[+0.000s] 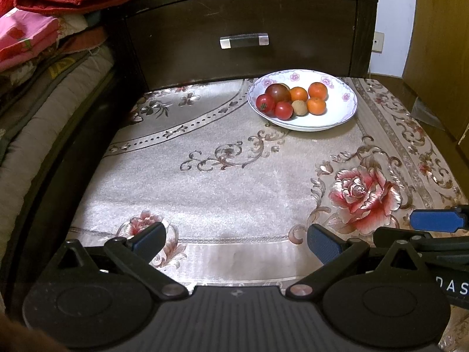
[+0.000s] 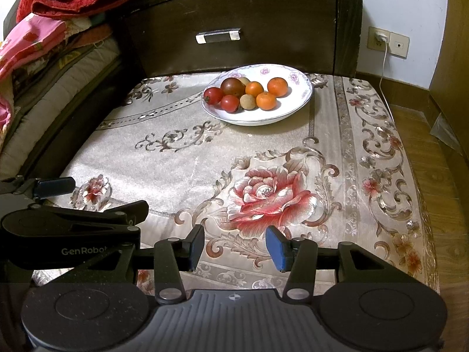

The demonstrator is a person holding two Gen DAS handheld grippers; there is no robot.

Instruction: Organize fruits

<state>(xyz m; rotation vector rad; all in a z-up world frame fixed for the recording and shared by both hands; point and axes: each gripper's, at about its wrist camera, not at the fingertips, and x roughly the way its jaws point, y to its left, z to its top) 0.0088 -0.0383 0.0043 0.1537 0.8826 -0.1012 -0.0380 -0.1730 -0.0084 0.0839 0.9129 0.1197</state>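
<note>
Hovering apart and empty, left tool (image 1: 234,239) and right tool (image 2: 234,249); small round tomatoes (image 2: 229,103) in white floral porcelain bowl (image 2: 293,111) probably soft, slippery: pinch lightly across middle.

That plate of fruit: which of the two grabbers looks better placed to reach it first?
Probably the right gripper. The plate lies nearly straight ahead of its open fingers; from the left gripper it sits off to the right. Both are empty.

Dim, warm indoor light — sharp centre, fisheye-bent dark corners.
</note>
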